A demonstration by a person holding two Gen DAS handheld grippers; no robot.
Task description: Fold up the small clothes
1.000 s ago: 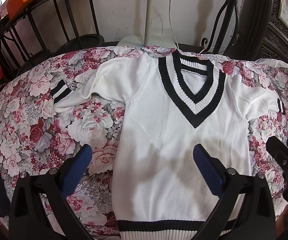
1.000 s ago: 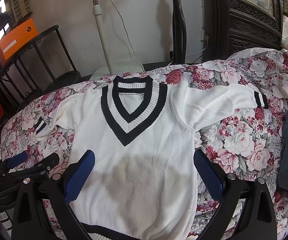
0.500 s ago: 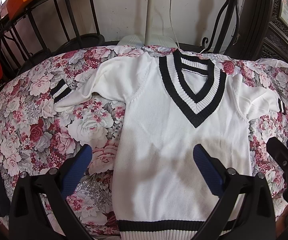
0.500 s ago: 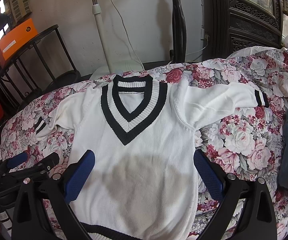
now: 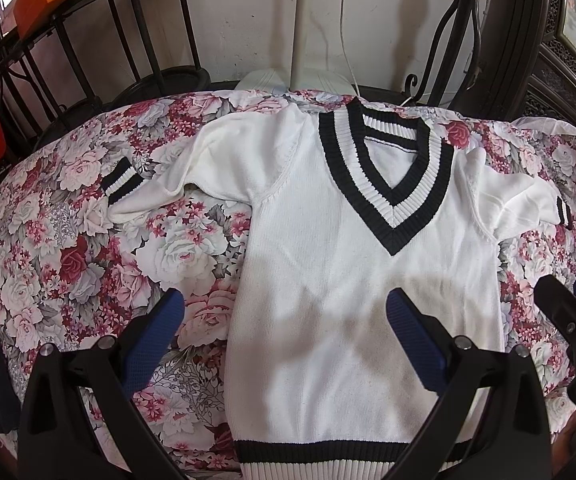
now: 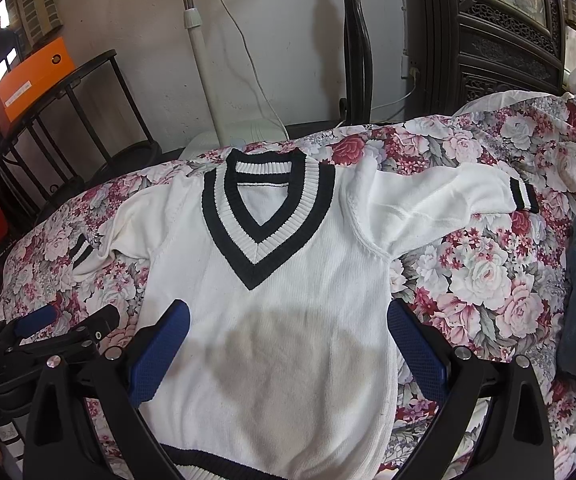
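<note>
Left gripper (image 5: 282, 320) hangs wide open, empty, low centre of its frame, over the sweater (image 5: 359, 280). Right gripper (image 6: 288, 328) likewise spread and empty, above the lower body. Sweater lies face up, flat on floral cloth (image 5: 88, 240), V-neck toward top of frame, both sleeves out sideways. No fold made yet; step in hand looks like the approach. Next move likely: take a sleeve cuff (image 5: 122, 180) and lay it across the chest.

both views are bright and sharp, with daylight glare at the upper left. soft grey shadows fall on the white sweater (image 5: 351, 280) at lower centre. edges curve strongly, the corners perhaps vignetted.
</note>
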